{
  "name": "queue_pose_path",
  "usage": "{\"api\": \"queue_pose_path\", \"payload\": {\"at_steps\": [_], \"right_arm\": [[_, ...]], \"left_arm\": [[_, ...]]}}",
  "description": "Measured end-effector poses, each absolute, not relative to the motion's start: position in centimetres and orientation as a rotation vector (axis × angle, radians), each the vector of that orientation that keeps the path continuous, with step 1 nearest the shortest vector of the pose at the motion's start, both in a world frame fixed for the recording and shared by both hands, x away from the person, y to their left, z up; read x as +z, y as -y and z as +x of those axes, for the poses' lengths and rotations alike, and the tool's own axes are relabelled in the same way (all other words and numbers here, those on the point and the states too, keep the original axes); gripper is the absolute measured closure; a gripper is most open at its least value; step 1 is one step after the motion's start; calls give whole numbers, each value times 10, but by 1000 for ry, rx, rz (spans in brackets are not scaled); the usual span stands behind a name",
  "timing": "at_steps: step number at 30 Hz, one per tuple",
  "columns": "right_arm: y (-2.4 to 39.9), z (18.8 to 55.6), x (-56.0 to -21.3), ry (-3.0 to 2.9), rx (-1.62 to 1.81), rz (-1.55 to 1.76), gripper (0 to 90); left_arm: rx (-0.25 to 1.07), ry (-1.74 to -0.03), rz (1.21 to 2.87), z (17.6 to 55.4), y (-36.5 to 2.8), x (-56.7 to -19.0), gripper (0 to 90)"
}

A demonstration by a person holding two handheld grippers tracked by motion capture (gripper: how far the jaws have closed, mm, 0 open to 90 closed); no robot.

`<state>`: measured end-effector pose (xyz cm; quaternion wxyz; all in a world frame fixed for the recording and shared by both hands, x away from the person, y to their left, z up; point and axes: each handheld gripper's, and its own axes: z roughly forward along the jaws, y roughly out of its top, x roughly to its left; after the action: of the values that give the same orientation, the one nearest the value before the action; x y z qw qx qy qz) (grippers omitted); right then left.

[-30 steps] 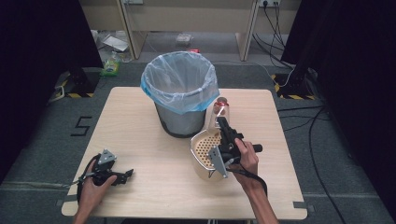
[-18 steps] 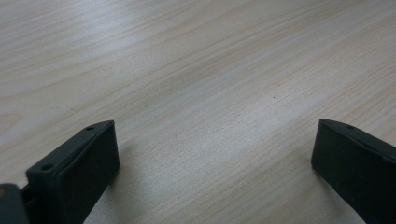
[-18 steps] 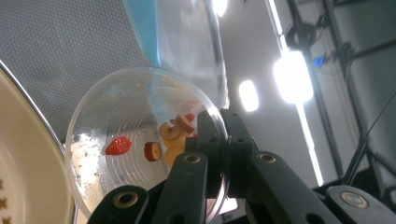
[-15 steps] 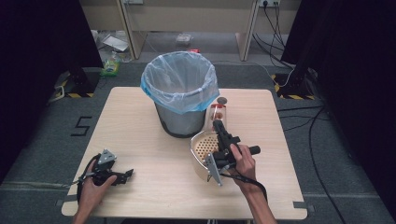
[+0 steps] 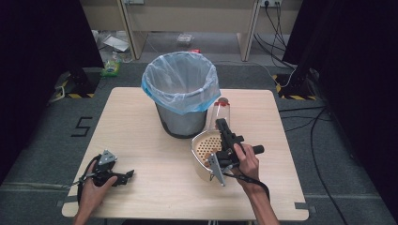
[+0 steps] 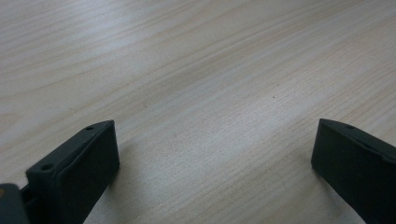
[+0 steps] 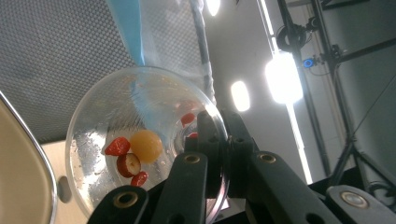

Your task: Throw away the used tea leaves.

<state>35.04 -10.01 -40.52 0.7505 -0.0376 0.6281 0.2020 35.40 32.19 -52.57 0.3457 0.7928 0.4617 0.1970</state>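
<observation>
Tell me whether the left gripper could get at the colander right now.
Probably yes: the left gripper lies open on bare table, nothing between it and the colander, though the right gripper hangs over its far side.

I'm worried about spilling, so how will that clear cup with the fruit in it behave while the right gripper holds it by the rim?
The clear cup looks like thin, smooth plastic, so it may flex or slip where the right gripper pinches its rim. It holds a few fruit pieces, so it is probably light. They look loose and may slide or roll when it tips.
</observation>
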Motion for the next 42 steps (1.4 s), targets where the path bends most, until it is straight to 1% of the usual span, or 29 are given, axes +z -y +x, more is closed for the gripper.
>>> {"api": "queue_pose_path", "payload": {"at_steps": [2,4,7,16,29,42], "right_arm": [[99,342,-402,-1312,477,-137,883],[100,351,-406,-1372,435,-70,882],[98,349,-410,-1376,418,-97,882],[100,351,-405,-1384,454,-69,881],[140,381,-379,-1626,860,533,879],[186,412,-372,-1771,1126,987,877]], "left_arm": [[497,-1202,2057,355,-323,-526,0],[501,-1202,2058,355,-322,-526,0],[510,-1198,2057,354,-322,-526,1],[508,-1200,2059,354,-322,-526,1],[508,-1200,2058,354,-322,-526,0],[496,-1203,2057,355,-323,-526,0]]}}
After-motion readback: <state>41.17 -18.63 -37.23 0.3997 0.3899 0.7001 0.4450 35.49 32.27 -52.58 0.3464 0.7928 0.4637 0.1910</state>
